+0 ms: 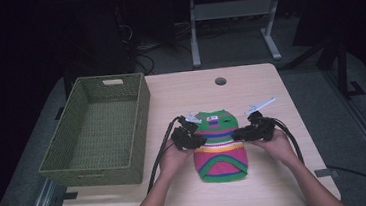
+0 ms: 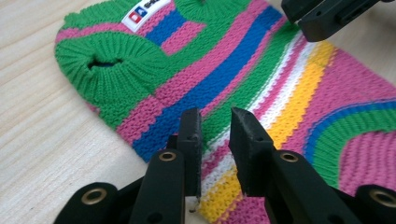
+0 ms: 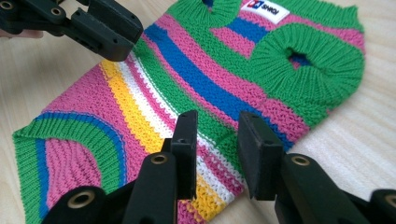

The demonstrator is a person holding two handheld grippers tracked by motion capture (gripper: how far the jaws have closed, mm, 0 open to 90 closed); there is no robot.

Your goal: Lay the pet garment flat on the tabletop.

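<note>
The striped knit sweater (image 1: 219, 145) lies flat on the table (image 1: 259, 83), directly between the two claws. The left claw (image 2: 214, 128) hovers over the sweater's one edge with its jaws parted and nothing pinched between them; the right claw (image 3: 217, 133) does the same at the opposite edge. If either bites only the top layer, the knit could bunch or drag askew. The green woven basket (image 1: 96, 133) sits well off beyond the left claw, so a loose pinch risks dropping the sweater short.
</note>
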